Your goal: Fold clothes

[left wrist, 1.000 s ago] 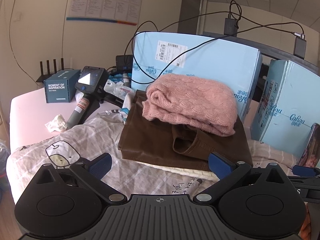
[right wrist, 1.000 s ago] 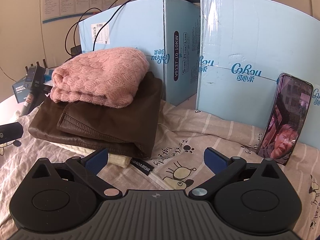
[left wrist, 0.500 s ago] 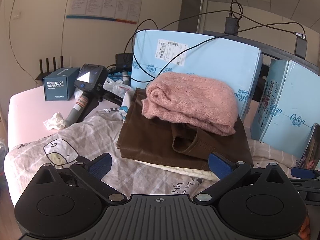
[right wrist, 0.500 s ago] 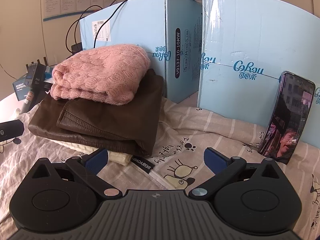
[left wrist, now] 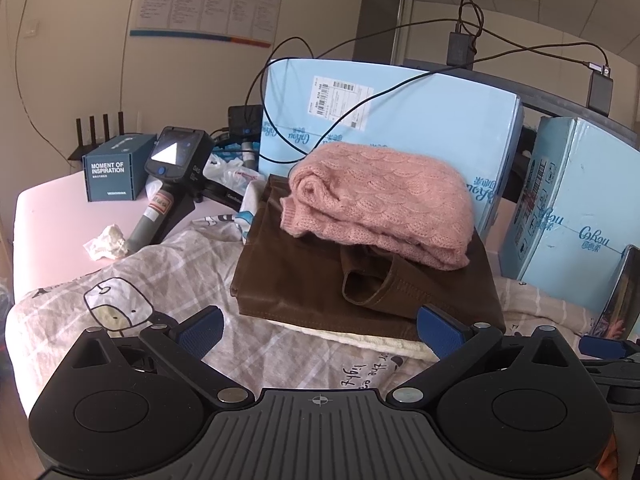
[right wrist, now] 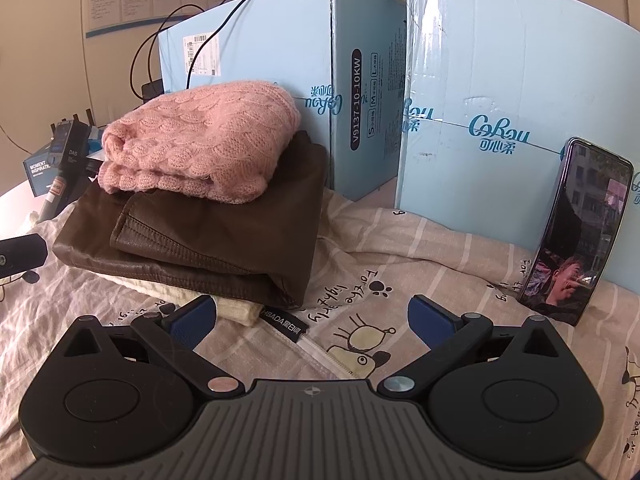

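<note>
A folded pink knit sweater (left wrist: 380, 200) (right wrist: 200, 144) lies on top of a folded brown leather garment (left wrist: 320, 284) (right wrist: 224, 240), which rests on a folded cream item (left wrist: 360, 340) (right wrist: 236, 310). The stack sits on a cartoon-print bedsheet (left wrist: 100, 300) (right wrist: 400, 280). My left gripper (left wrist: 320, 330) is open and empty, just in front of the stack. My right gripper (right wrist: 312, 318) is open and empty, at the stack's front right corner. The tip of the right gripper shows in the left wrist view (left wrist: 604, 346).
Light blue cardboard boxes (left wrist: 392, 120) (right wrist: 480, 100) stand right behind the stack. A phone (right wrist: 576, 232) leans against the right box. A handheld device (left wrist: 168, 184), a dark box (left wrist: 116, 172), a crumpled tissue (left wrist: 106, 242) and cables lie to the left.
Both grippers have drifted slightly, so the stack sits a little differently in each view. Both stay open and empty. The clothes have not moved.
</note>
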Tool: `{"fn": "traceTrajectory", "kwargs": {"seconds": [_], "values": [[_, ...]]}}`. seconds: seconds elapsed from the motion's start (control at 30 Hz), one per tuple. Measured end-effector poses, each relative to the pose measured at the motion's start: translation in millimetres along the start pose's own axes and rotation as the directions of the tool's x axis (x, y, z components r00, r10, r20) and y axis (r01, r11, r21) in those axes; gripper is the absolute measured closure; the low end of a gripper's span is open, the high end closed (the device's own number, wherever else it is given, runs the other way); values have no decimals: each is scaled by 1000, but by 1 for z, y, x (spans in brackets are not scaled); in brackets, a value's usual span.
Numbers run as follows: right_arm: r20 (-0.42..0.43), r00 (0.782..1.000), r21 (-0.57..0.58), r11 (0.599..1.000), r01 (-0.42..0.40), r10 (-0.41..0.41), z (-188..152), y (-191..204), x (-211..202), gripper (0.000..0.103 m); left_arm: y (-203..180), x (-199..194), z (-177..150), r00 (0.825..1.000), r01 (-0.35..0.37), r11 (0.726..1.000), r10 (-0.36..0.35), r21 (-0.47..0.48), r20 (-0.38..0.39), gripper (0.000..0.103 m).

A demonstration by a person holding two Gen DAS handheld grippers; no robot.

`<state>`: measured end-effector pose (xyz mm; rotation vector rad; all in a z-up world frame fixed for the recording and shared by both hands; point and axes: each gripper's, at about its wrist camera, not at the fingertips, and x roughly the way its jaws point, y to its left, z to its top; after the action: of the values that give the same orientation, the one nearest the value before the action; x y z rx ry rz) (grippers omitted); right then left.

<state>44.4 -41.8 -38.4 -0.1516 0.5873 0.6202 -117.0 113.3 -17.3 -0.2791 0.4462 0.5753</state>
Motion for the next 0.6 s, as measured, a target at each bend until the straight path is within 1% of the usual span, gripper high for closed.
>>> {"fn": "traceTrajectory", "kwargs": {"seconds": [0.6], "values": [[-3,1000,-14,1000,-8,8,-1,2,1,0,1,-2,2,1000,7,1000,-6,-10,7,0]]}}
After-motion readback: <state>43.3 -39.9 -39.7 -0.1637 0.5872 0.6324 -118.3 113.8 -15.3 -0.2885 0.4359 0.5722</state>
